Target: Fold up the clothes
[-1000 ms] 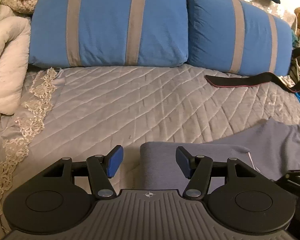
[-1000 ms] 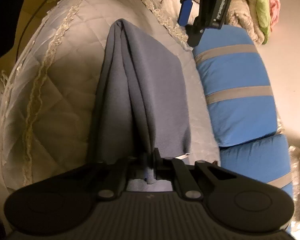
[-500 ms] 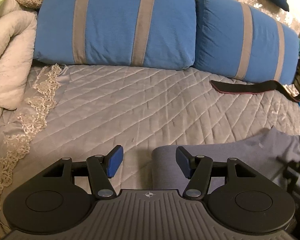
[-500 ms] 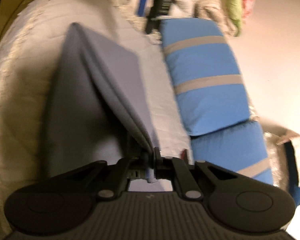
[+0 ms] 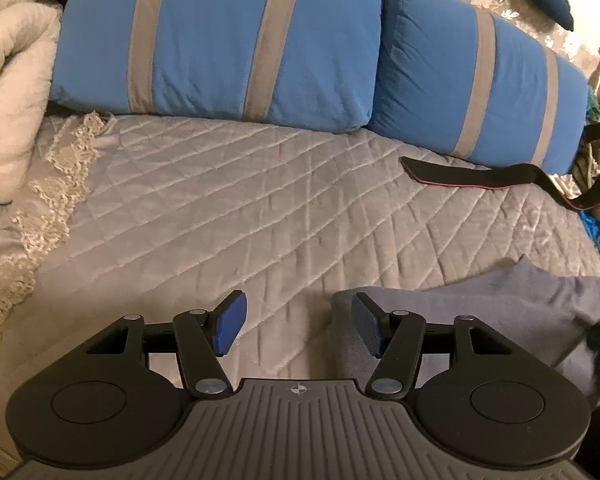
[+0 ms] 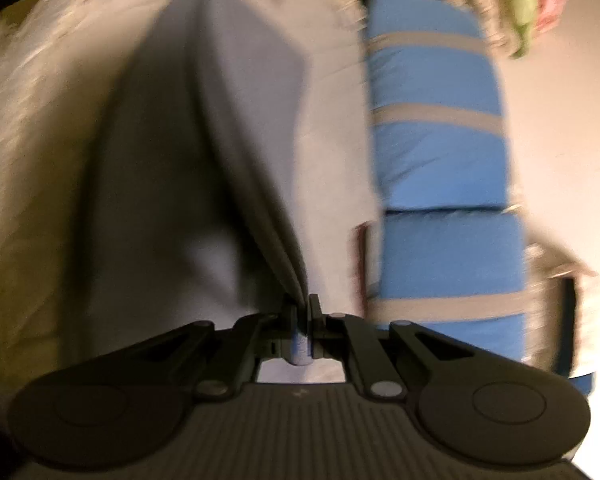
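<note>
Left gripper pose: the left gripper (image 5: 298,328) tilts down over the grey quilted bedspread (image 5: 236,200), its blue pads about half apart with nothing pinched between them.
Left pad contact: the right-hand blue pad (image 5: 366,330) sits at the folded edge of the grey-blue soft cloth garment (image 5: 480,312); whether it touches cannot be told.
Right gripper pose: the right gripper (image 6: 302,322) is clamped tight on a bunched edge of the same garment (image 6: 236,120), which rises from the jaws in a taut ridge; this view is blurred.
Garment place: on the bedspread, right of the left gripper, its far end lying flat.
Surroundings: two blue pillows with grey stripes (image 5: 220,36) along the far side of the bed; a black strap with red edging (image 5: 472,174) below the right one; a cream padded duvet (image 5: 8,100) and lace trim (image 5: 48,192) at left.
In the way: only bare quilting lies ahead of the left gripper.
</note>
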Motion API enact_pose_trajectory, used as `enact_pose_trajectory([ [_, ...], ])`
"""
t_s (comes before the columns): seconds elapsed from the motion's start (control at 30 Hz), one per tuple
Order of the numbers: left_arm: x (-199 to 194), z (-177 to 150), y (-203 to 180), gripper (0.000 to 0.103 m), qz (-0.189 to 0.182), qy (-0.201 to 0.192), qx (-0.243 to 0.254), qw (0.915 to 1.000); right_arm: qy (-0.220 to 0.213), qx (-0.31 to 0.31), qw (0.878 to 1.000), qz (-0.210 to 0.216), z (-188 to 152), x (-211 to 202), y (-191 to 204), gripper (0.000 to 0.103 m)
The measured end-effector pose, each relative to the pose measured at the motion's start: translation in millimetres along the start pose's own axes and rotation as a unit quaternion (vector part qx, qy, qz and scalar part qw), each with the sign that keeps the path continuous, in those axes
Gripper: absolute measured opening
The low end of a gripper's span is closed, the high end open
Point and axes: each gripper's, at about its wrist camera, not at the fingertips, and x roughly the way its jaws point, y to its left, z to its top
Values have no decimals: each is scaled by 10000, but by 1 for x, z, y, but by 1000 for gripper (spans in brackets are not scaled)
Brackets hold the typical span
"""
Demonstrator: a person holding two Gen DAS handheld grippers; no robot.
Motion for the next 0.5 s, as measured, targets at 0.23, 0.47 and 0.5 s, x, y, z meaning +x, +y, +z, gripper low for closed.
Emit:
enact_pose_trajectory([
  [0.23,-2,-14,-30,56,-188,-49,959,9952,13,259,9997,48,-5,-3,5,4],
  [0.47,-26,-75,-104,66,-687,-720,3527,9304,-42,669,9974,-265,-2,-1,-34,4],
  [0.5,-25,-81,-110,66,-692,-735,3695,9237,-54,732,9969,-281,-2,-1,-40,4],
])
